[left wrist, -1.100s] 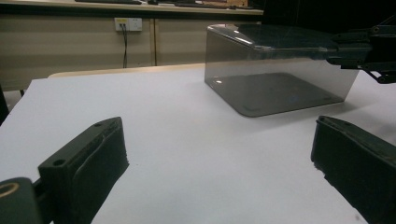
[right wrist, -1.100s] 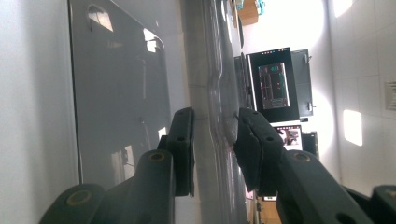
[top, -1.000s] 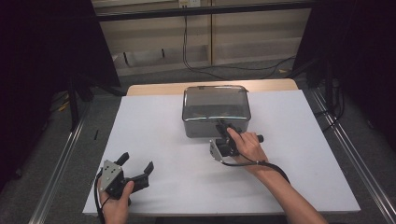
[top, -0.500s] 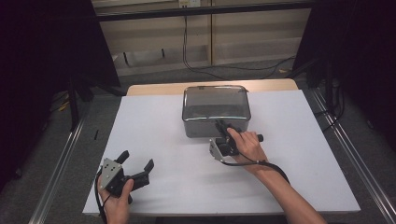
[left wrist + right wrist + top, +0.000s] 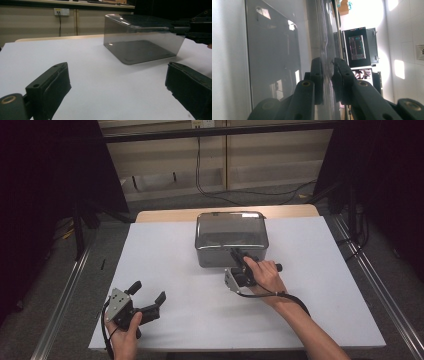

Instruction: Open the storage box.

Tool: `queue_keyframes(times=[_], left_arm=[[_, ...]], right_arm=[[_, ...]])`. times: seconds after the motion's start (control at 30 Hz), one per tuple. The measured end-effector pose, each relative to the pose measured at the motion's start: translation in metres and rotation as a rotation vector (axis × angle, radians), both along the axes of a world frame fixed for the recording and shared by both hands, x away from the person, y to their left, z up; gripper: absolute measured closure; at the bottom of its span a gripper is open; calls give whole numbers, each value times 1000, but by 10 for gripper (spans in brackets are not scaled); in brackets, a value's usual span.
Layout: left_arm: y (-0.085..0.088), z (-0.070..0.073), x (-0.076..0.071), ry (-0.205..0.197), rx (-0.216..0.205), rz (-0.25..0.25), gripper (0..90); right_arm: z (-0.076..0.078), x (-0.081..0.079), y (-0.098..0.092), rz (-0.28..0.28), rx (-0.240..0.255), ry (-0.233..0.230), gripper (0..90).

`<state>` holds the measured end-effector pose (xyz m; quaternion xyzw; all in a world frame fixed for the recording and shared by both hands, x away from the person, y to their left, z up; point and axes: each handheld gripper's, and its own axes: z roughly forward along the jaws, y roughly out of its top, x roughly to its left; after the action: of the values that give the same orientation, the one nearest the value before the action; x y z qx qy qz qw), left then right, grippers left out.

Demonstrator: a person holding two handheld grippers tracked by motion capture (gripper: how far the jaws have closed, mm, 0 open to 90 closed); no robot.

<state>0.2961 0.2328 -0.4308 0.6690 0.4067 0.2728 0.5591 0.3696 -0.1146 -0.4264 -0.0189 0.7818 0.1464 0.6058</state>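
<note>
A clear smoky plastic box (image 5: 231, 237) stands open side up on the white sheet (image 5: 170, 265) that covers the worktop (image 5: 165, 215), a little toward the far side and about midway between left and right. Its corners are rounded and its walls are see-through, so the bottom shows through them in the left gripper view (image 5: 140, 43).

The right tongs (image 5: 237, 256) reach up to the near wall of the box, right of that wall's middle. The right gripper view shows the 2 black jaws closed tight on the thin wall (image 5: 327, 67), 1 jaw inside the box and 1 outside, with the rim pinched between the pads. They have just been closing, and the wall is the thing between them. The right hand (image 5: 262, 276) wraps the gripper's body just near of the box, and a black cable (image 5: 287, 297) trails back along the forearm.

The left tongs (image 5: 147, 296) lie at the near left of the sheet, well apart from the box, and hold nothing. Their jaws stand wide, aimed to the right and far across the sheet; between them the left gripper view has bare white sheet and the box beyond. The left hand (image 5: 125, 327) grips them from the near edge.
</note>
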Motion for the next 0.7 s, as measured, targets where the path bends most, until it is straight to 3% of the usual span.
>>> queue_keyframes(times=[0.2, 0.43, 0.7], left_arm=[[-1, 2, 0, -10, -5, -16, 46], [-7, 4, 5, -43, 28, -40, 34], [-15, 9, 15, -53, 2, -73, 18]], right_arm=[[2, 0, -1, 2, 12, -4, 788], [5, 1, -1, 3, 16, -16, 792], [6, 1, -1, 6, 19, -24, 793]])
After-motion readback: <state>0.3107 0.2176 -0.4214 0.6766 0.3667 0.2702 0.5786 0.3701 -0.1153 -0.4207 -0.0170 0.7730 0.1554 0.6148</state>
